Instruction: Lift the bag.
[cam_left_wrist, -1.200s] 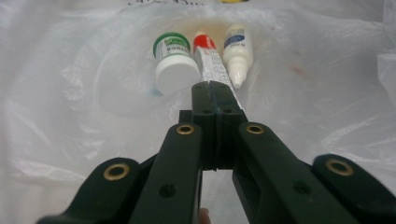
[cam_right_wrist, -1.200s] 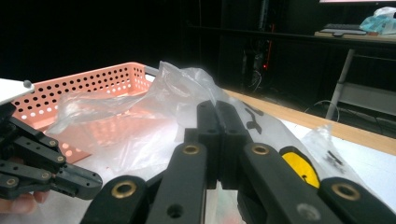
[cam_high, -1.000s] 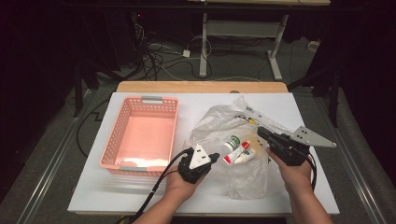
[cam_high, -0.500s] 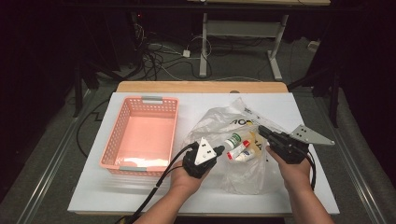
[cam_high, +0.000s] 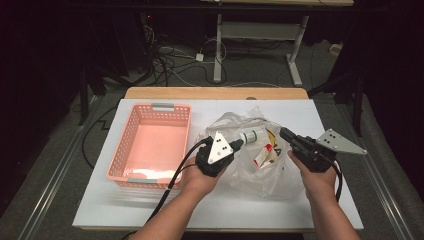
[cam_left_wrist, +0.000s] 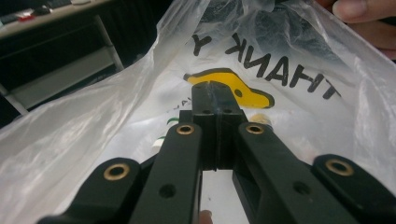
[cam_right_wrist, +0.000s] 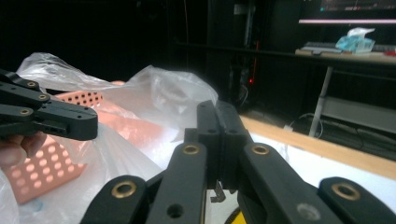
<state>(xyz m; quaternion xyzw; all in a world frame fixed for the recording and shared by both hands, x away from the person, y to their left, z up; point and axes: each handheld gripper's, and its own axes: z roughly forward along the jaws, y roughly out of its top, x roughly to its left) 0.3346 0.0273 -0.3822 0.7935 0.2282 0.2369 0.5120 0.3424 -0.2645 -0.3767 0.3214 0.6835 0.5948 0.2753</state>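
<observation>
Both grippers are clenched on film of the crumpled clear plastic bag (cam_high: 250, 165). The left gripper (cam_high: 235, 145) sits nearest the green-capped white bottle (cam_high: 252, 135) inside, whose long axis runs toward the right gripper (cam_high: 286, 134).

A pink basket (cam_high: 150, 145) sits on the white table (cam_high: 310, 112), with tangled cables (cam_high: 165, 55) on the floor beyond.
</observation>
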